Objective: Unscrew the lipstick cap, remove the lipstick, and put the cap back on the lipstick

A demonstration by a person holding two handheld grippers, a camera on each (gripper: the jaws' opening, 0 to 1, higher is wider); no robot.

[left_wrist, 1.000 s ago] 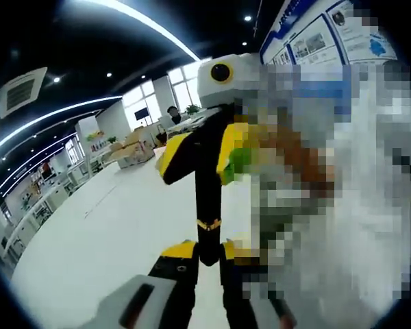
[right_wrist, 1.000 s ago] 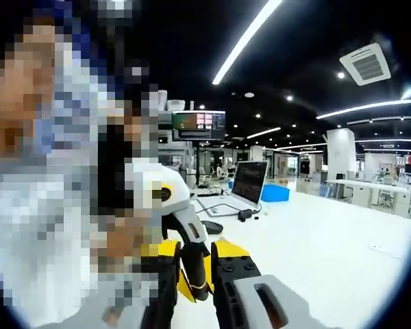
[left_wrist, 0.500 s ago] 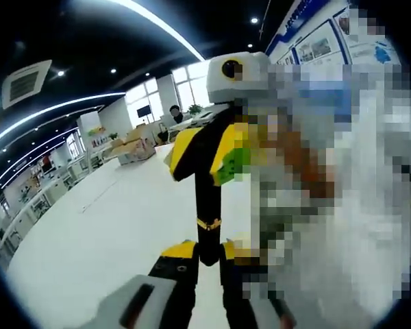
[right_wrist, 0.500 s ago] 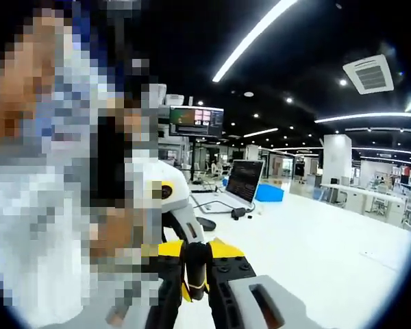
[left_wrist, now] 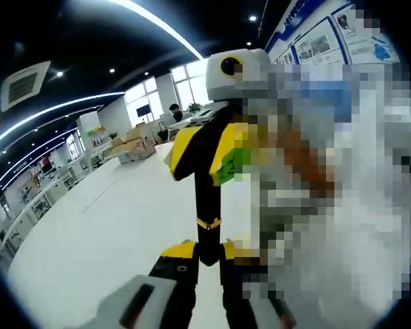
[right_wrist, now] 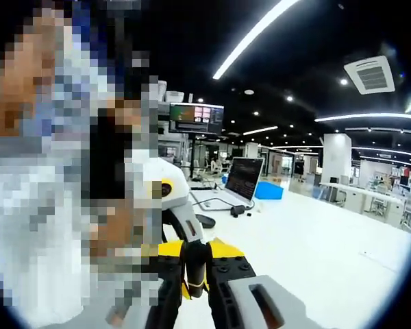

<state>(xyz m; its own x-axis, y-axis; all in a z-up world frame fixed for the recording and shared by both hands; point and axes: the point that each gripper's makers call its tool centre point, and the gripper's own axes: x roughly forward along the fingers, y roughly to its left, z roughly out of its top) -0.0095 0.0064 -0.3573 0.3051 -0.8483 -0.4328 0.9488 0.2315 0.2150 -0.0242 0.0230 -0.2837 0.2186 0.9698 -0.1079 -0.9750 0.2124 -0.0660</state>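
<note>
A black lipstick [left_wrist: 207,223] with a gold band at its middle is held up in the air between the two grippers, its long axis running straight from one to the other. In the left gripper view its lower end is clamped between the jaws of the left gripper [left_wrist: 207,255], which are drawn in narrow on it, and the tube runs forward from them into the right gripper [left_wrist: 204,154], which comes in facing the camera from above. In the right gripper view a short black end of the tube [right_wrist: 195,271] is seen pinched between the closely set yellow-and-black jaws of the right gripper [right_wrist: 195,277], with the left gripper [right_wrist: 175,212] just beyond it. The coming move is judged to turn on this shared axis: a twist or a straight pull apart along the tube's length would be needed to free the cap. Whether the cap is seated or already loosened cannot be told.

One lipstick and two grippers are counted. Below them a white table [left_wrist: 103,233] is spread, and farther off an open laptop [right_wrist: 241,184] and a blue box [right_wrist: 270,192] are seen.
</note>
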